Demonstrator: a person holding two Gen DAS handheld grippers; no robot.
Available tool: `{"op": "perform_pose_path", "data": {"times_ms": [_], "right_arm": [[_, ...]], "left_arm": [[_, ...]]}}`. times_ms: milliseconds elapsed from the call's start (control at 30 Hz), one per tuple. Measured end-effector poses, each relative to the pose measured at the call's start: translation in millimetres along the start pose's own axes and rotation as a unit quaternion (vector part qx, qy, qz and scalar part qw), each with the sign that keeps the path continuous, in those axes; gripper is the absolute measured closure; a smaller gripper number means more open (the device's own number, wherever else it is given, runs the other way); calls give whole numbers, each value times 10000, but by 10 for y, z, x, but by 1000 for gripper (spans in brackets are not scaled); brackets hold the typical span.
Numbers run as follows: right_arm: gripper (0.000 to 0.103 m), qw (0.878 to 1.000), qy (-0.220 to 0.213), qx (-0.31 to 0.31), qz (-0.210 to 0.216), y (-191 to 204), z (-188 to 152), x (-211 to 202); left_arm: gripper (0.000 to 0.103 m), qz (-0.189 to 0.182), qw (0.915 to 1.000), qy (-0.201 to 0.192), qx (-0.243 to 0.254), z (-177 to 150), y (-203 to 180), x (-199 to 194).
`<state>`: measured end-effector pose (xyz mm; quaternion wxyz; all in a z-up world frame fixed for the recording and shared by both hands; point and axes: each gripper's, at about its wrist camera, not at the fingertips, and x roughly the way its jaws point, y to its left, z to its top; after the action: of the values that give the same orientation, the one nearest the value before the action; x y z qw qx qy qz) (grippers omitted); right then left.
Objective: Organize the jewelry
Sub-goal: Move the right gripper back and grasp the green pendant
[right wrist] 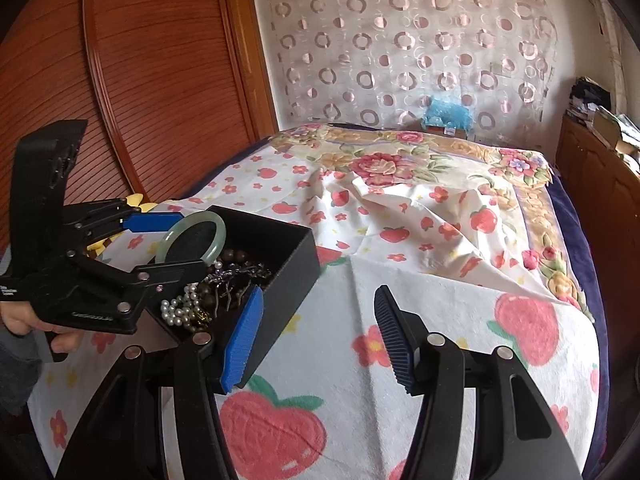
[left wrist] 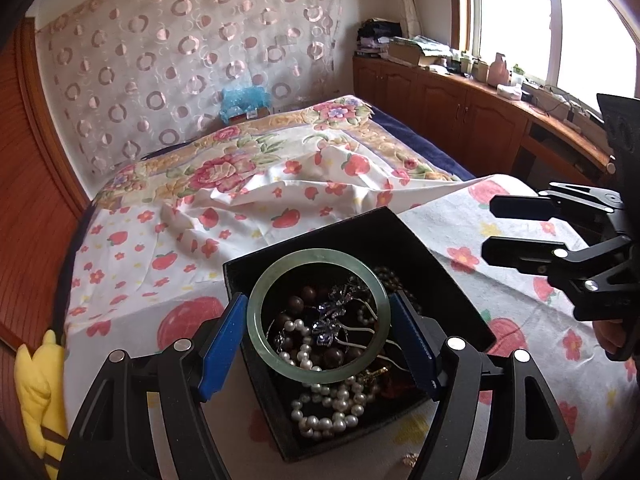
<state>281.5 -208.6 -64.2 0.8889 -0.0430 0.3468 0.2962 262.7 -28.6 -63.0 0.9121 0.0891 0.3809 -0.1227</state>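
Clamping a pale green jade bangle (left wrist: 318,314) between their blue pads, the left tongs (left wrist: 318,334) hold it just above the open black jewelry box (left wrist: 432,276), the ring lying roughly flat so that the box's contents show through its middle. Inside the box, under the bangle, lies a tangle of pieces: a white pearl strand (left wrist: 332,408) toward the box's near wall, dark brown wooden beads (left wrist: 298,304), and a silvery ornament with bluish stones (left wrist: 332,316) at the centre of the heap. The box sits on the bed, on a white strawberry-print sheet (left wrist: 532,300) that is rumpled just beyond the box's far wall. A small gold-coloured piece (left wrist: 412,460) lies on the sheet just outside the box's near corner; what it is cannot be told. The right tongs (right wrist: 318,340) stand to the right of the box with their ribbed blue pads apart and nothing between them, one pad (right wrist: 244,340) close against the box's outer wall, whether touching is unclear. In the right wrist view the bangle (right wrist: 192,236) appears over the box's left side, tilted, pinched by the left tongs (right wrist: 168,244). Past the box's left side a yellow plush toy (left wrist: 38,392) hangs at the bed's edge.
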Motion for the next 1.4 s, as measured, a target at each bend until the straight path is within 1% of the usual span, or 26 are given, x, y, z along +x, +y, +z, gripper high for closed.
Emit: {"op": "perform_pose_path", "data": {"times_ms": [300, 400, 567, 700, 933, 1067, 1267, 1300, 1333, 1367, 1400], "right_arm": [[43, 10000, 72, -19, -14, 42, -110, -21], [43, 9999, 86, -73, -87, 82, -156, -46], [43, 9999, 104, -55, -118, 157, -247, -134], [43, 9999, 71, -86, -66, 264, -358, -235], [43, 9999, 83, -150, 8, 515, -511, -385], [43, 9995, 172, -232, 116, 721, -614, -412], [43, 9968, 470, -498, 408, 1156, -856, -338], [50, 9962, 521, -523, 469, 1211, -877, -332], [54, 9953, 596, -545, 533, 1268, -904, -310], [57, 9943, 683, -574, 578, 1323, -926, -283], [58, 9939, 724, -591, 593, 1362, -942, -270]], "left_arm": [[33, -46, 9999, 54, -84, -13, -9, 1], [25, -64, 9999, -39, -74, -17, -13, -61], [24, -92, 9996, -196, -172, -81, -33, -248], [19, -124, 9988, -304, -370, -251, -8, -445], [18, -74, 9977, -371, -558, -611, 42, -729], [18, -16, 9966, -427, -709, -826, 66, -848], [18, 20, 9951, -472, -865, -1130, 65, -993], [18, 31, 9950, -483, -880, -1159, 65, -1026], [18, 40, 9948, -494, -892, -1181, 72, -1054], [18, 47, 9946, -512, -903, -1196, 78, -1076], [18, 61, 9943, -539, -922, -1225, 80, -1114]]}}
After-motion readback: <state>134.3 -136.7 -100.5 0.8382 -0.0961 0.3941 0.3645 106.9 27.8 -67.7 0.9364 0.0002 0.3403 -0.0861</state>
